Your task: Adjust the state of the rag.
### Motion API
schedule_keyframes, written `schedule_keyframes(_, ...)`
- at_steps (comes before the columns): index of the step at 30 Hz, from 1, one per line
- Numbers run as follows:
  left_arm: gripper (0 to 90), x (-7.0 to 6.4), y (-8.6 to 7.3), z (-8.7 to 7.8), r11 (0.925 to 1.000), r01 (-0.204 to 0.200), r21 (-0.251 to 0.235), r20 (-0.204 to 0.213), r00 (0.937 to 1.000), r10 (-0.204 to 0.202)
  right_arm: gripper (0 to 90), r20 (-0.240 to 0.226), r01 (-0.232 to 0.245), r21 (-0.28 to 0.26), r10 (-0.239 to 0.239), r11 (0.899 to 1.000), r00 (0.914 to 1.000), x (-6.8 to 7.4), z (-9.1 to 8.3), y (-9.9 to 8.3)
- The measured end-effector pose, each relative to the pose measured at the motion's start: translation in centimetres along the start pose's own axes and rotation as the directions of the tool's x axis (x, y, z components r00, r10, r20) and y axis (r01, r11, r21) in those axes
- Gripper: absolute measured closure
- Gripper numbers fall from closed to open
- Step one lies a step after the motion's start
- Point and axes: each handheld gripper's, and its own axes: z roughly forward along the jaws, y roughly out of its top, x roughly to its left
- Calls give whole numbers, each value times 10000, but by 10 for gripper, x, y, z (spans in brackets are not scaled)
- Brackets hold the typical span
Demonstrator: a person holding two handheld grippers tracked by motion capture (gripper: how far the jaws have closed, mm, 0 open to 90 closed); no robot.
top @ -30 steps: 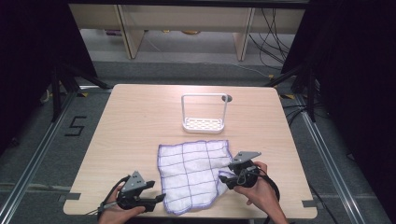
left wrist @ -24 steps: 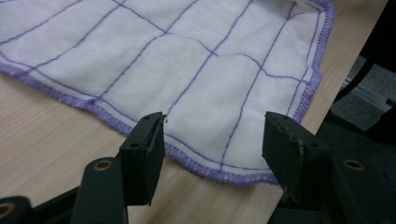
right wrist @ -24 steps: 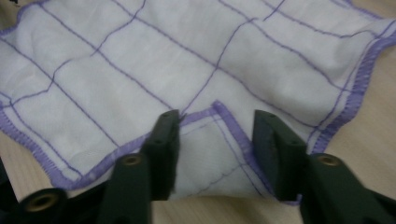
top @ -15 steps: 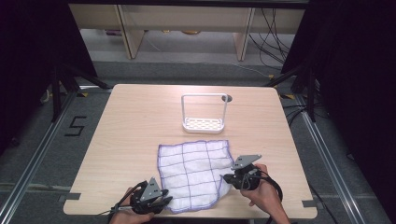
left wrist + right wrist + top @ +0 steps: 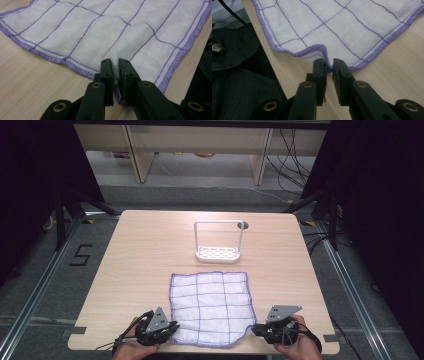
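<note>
cloth (image 5: 212, 307): white with purple grid and purple hem, lying mostly flat on the near half of the table (image 5: 140, 255), its near edge hanging just at the table's front edge
left gripper (image 5: 170, 328): sitting at the cloth's near-left corner, jaws pinching together on a raised fold of cloth just inside the hem; in the left gripper view (image 5: 113, 68) fabric is bunching up between the jaws
right gripper (image 5: 255, 330): sitting at the near-right corner, jaws clamping the hem where the edge is curling inward; in the right gripper view (image 5: 329, 67) purple edging is sitting in the narrow gap between them
hands: left hand (image 5: 131, 346) and right hand (image 5: 295, 347) are coming in from the bottom edge, each wrapping around its gripper
rack (image 5: 218, 242): white, with a tall hoop handle and perforated base, standing upright beyond the cloth, well apart from both grippers
hole (image 5: 242, 225): dark round one in the table just behind the rack
</note>
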Motion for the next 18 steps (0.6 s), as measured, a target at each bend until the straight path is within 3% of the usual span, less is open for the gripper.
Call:
schedule_keyframes(3, 791, -2, 0, 1, 10000, 40, 90, -24, 10000, -40, 733, 25, -179, -216, 180, 9996, 9998, -1, -4, 1)
schedule_keyframes(5, 768, -2, 1, 0, 9997, 220, -109, 95, 9997, -219, 644, 114, -347, -269, 350, 9990, 9993, -1, -9, 4)
schedule_keyframes(6, 757, 0, 1, -1, 9999, 77, -121, 196, 9998, -75, 587, 239, -552, -367, 561, 9978, 9981, 0, -11, 6)
schedule_keyframes(7, 738, 3, 0, -1, 9987, 434, -274, 396, 9983, -423, 563, 429, -300, -370, 316, 9989, 9986, -4, -14, 8)
schedule_keyframes(8, 674, 4, 0, -2, 9965, 750, -380, 497, 9961, -731, 531, 739, -428, -515, 465, 9978, 9962, -8, -20, 12)
schedule_keyframes(11, 596, 12, 1, -8, 9913, 1069, -762, 452, 9936, -1036, 439, 982, -741, -978, 837, 9924, 9916, -15, -28, 19)
schedule_keyframes(13, 530, 19, 4, -13, 9743, 1865, -1264, 435, 9823, -1823, 436, 1128, -771, -1141, 901, 9905, 9895, -19, -32, 23)
schedule_keyframes(15, 515, 29, 7, -14, 9718, 1923, -1365, 219, 9813, -1911, 430, 1360, -858, -1243, 1026, 9885, 9854, -28, -32, 29)
schedule_keyframes(18, 481, 49, 15, -9, 9516, 2544, -1726, -299, 9643, -2633, 423, 1550, -1172, -1491, 1402, 9819, 9779, -43, -23, 40)
